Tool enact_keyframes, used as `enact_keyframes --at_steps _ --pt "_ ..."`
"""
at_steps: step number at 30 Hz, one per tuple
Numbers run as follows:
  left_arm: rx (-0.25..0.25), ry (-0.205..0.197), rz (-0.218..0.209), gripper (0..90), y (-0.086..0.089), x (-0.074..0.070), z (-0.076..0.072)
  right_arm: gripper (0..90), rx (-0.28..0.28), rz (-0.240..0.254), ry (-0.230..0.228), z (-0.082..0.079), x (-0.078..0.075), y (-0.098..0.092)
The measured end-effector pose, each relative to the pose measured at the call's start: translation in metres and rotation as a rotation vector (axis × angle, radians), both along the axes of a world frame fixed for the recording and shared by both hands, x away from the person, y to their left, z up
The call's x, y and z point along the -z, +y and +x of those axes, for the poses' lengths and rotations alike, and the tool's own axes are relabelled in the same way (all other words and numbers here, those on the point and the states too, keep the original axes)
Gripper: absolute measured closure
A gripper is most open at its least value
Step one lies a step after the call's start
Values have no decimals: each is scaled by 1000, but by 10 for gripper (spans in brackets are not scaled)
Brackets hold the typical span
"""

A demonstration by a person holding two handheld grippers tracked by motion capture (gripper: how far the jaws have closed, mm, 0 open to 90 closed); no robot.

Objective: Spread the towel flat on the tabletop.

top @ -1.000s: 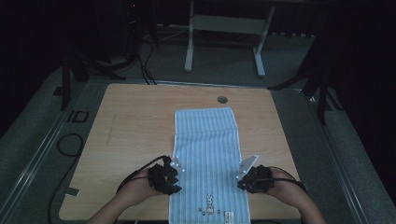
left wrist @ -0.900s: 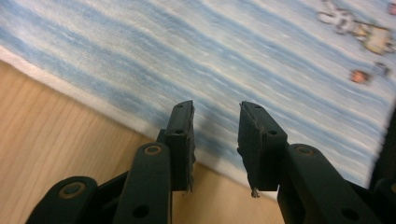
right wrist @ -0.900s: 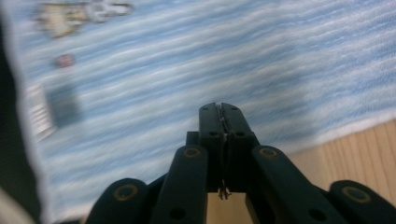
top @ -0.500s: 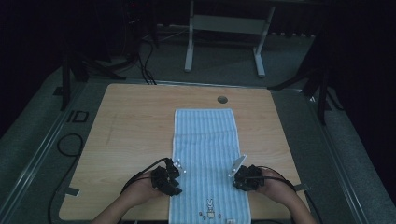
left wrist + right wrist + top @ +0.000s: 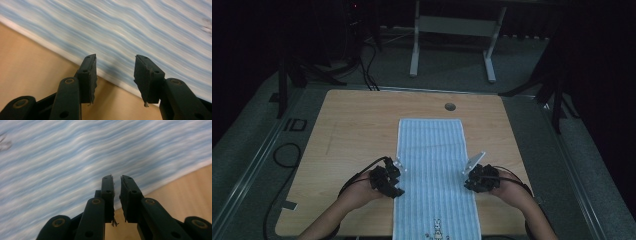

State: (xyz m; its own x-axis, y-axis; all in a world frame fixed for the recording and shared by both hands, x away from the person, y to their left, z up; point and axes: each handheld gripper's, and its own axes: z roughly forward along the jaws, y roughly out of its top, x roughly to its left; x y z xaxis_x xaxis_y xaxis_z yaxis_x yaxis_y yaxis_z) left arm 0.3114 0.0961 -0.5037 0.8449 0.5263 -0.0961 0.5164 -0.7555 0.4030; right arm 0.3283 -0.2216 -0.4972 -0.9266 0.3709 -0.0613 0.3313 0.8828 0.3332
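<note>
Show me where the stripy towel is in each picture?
High view: towel lies lengthwise mid-table, between both grippers.
Left gripper view: towel fills the top and right.
Right gripper view: towel fills the top and left.
Shared landmark: the towel's white edge against the wooden table.

This looks like a recording room or lab set up for filming, not a home. A plain wooden worktop [image 5: 362, 130] with a round cable hole [image 5: 450, 106] stands alone on grey carpet [image 5: 522, 75], and the surroundings are kept dark. Black stand legs [image 5: 294, 75] rise at both sides, and loose black cables [image 5: 367, 75] run over the floor behind. A white metal frame [image 5: 452, 30], like the base of another desk, stands further back. A grey floor rail [image 5: 247, 170] borders the worktop, with a printed "ID" mark [image 5: 294, 124] beside it
</note>
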Motion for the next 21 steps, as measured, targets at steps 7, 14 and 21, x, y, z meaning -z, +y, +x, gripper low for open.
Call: enact_keyframes --at_steps 7,14,21 --pt "-64 -95 57 567 -12 -6 36 826 67 21 -20 37 -1 10" --pt "-183 -212 45 813 -16 -4 75 897 163 16 -71 78 1 29" --pt "-249 -128 76 822 -16 23 112 897 291 -19 -120 113 15 35"
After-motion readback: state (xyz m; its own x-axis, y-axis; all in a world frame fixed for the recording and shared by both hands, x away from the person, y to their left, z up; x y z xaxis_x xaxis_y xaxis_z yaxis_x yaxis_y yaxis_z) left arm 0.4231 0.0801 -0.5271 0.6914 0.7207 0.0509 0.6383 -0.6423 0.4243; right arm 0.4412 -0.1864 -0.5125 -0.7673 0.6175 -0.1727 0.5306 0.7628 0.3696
